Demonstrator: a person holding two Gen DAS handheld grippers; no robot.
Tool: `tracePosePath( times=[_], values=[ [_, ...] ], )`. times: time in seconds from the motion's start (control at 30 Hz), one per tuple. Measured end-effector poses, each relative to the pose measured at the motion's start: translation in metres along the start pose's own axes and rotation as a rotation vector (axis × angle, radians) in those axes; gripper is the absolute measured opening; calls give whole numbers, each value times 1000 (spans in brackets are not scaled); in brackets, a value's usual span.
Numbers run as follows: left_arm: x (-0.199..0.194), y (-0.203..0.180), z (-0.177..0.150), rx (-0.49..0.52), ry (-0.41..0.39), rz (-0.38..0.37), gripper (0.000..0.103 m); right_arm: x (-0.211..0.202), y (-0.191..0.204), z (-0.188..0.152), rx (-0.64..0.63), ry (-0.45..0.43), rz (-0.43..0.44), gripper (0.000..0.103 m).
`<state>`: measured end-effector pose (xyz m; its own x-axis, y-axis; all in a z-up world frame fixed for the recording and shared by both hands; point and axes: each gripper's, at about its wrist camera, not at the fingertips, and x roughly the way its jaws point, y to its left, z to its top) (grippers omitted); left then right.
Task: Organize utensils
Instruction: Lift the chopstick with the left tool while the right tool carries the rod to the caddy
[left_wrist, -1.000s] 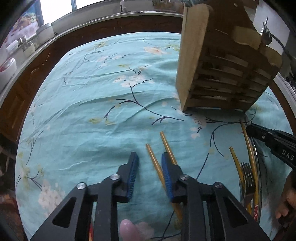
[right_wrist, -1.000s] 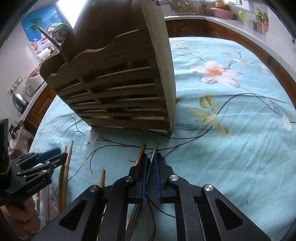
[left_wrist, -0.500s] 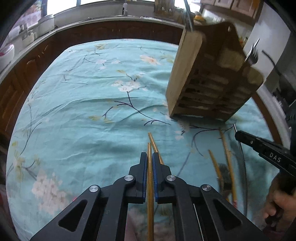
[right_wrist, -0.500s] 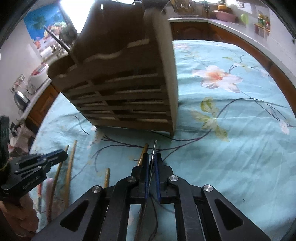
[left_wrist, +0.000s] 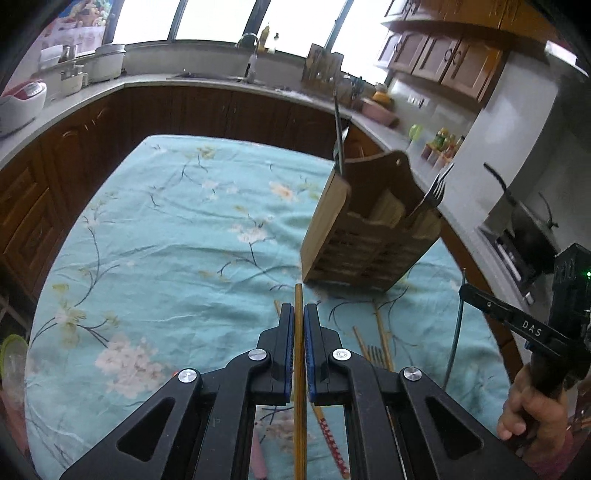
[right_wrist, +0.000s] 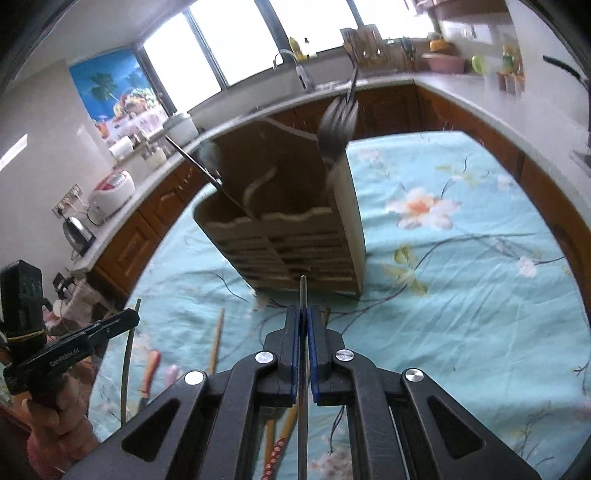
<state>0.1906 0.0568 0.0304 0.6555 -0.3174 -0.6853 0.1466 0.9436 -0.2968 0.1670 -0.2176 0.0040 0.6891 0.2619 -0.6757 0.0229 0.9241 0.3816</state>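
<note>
My left gripper (left_wrist: 299, 312) is shut on a yellow wooden chopstick (left_wrist: 298, 295), lifted above the table and pointing toward the wooden utensil holder (left_wrist: 365, 240). Shut on a thin grey metal chopstick (right_wrist: 303, 290), my right gripper (right_wrist: 303, 314) hangs just in front of the holder (right_wrist: 295, 229). A fork (left_wrist: 437, 188) stands in one end compartment of the holder, and a long-handled utensil (right_wrist: 201, 166) in the other. Each gripper shows in the other's view: the right gripper (left_wrist: 480, 299) at the right edge, the left gripper (right_wrist: 114, 323) at the left edge.
Loose chopsticks (left_wrist: 382, 332), a fork (left_wrist: 376, 356) and a red-patterned chopstick (left_wrist: 332, 439) lie on the turquoise floral tablecloth (left_wrist: 166, 258) below the grippers. Dark wooden cabinets and a counter (left_wrist: 221, 85) ring the table. A rice cooker (right_wrist: 110, 192) sits on the counter.
The left gripper closed on the wooden chopstick and rose with it. The right gripper, shut on the metal chopstick throughout, also rose. The holder now looks smaller and farther below.
</note>
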Motion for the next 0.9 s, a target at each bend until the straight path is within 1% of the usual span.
tracePosePath(
  times=[0.17,0.3,0.67,0.9],
  values=[
    [-22,-1,-2,-7,-41,-17,4,-15,4,5,-5,-50,-7,4],
    [-29,1,-3,-13,-51,-24,4,-27,7,7,-14,-77,-6,4],
    [-35,-7,0,1,-68,-33,4,-46,15,11,-42,-130,-3,4],
    [-42,-11,1,10,-100,-37,4,-53,13,13,-37,-149,1,4]
  ],
)
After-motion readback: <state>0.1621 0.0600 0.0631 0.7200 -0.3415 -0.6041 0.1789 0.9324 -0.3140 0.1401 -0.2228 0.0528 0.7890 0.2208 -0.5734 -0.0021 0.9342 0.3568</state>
